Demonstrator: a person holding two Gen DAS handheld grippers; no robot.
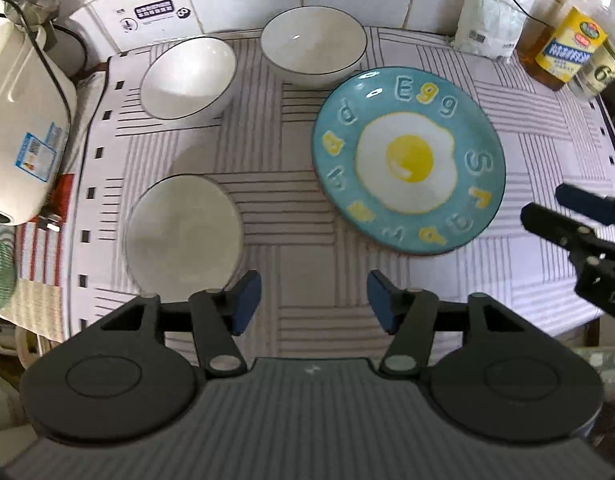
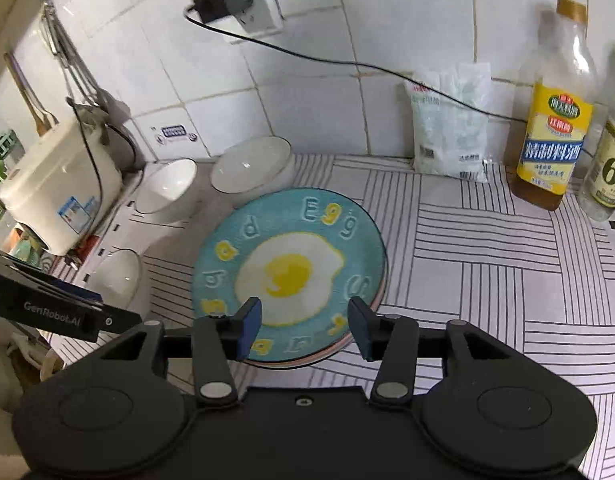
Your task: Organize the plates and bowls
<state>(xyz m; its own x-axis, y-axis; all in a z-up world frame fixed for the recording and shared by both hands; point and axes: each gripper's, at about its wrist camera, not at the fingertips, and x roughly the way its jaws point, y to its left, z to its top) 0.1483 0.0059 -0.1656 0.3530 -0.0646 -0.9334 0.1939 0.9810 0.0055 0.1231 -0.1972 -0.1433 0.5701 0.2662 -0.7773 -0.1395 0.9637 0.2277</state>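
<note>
Hovering with both grippers, left [image 1: 314,303] and right [image 2: 304,327], jaws apart and empty, we judge the plate [image 1: 407,160] stacked at 1 o'clock, so next we gather the bowls [image 1: 183,236] at 10 o'clock

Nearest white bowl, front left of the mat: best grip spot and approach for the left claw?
Pinch the rim of the near bowl on its near edge, coming from above with one finger inside. It sits upright with an open mouth and thin rim, the left claw already open just short of it; probably the easiest hold.
</note>
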